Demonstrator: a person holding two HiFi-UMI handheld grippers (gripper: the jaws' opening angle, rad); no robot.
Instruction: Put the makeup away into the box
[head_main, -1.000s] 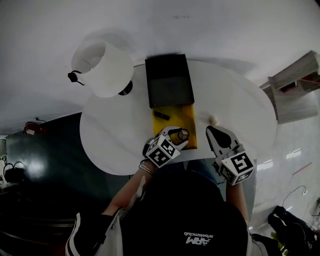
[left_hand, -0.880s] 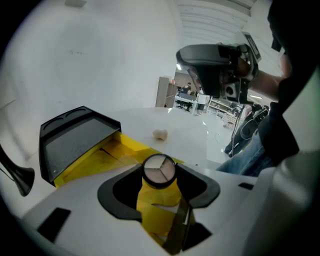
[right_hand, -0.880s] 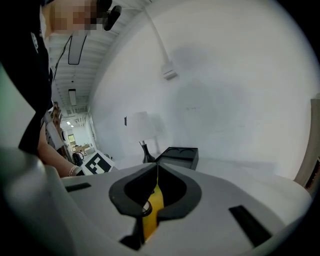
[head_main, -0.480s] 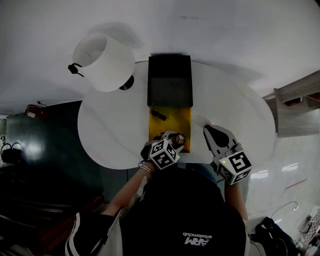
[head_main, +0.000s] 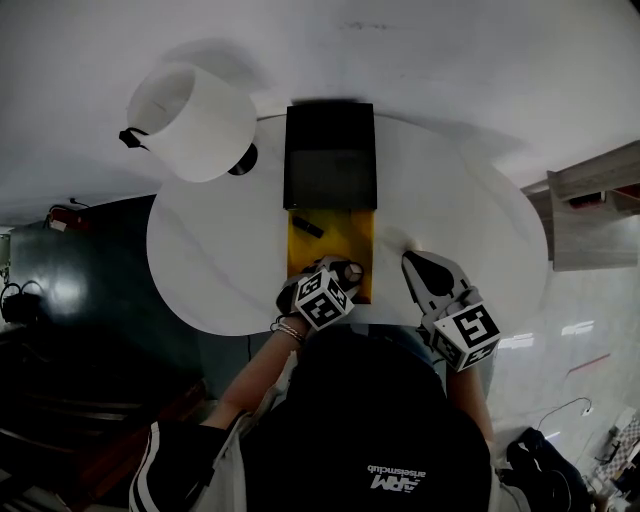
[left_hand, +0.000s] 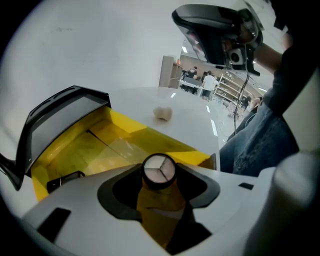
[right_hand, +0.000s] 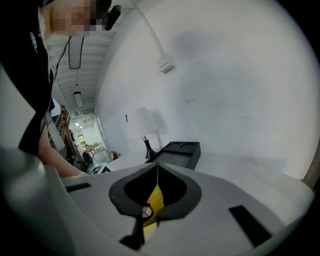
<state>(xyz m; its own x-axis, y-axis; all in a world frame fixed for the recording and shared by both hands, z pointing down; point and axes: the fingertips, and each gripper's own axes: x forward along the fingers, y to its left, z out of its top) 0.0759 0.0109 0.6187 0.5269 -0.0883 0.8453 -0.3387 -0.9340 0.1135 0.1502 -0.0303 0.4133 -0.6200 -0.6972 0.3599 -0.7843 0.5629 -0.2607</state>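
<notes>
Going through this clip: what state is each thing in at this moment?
box: open, lid swung back
round pot: gripped, over the box
dark stick: lying inside box
pale lump: on table, outside box
left hand-held gripper: shut on round pot
right hand-held gripper: shut, empty

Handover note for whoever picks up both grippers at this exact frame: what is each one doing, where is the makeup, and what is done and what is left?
Left gripper: shut on a small round-capped makeup container, held over the near end of the open yellow box.
Right gripper: shut and empty, above the table to the right of the box.
Done: a slim black item lies in the box.
Left: release the container into the box. A small pale item sits on the table outside the box and probably goes in next. The black lid is open.
</notes>
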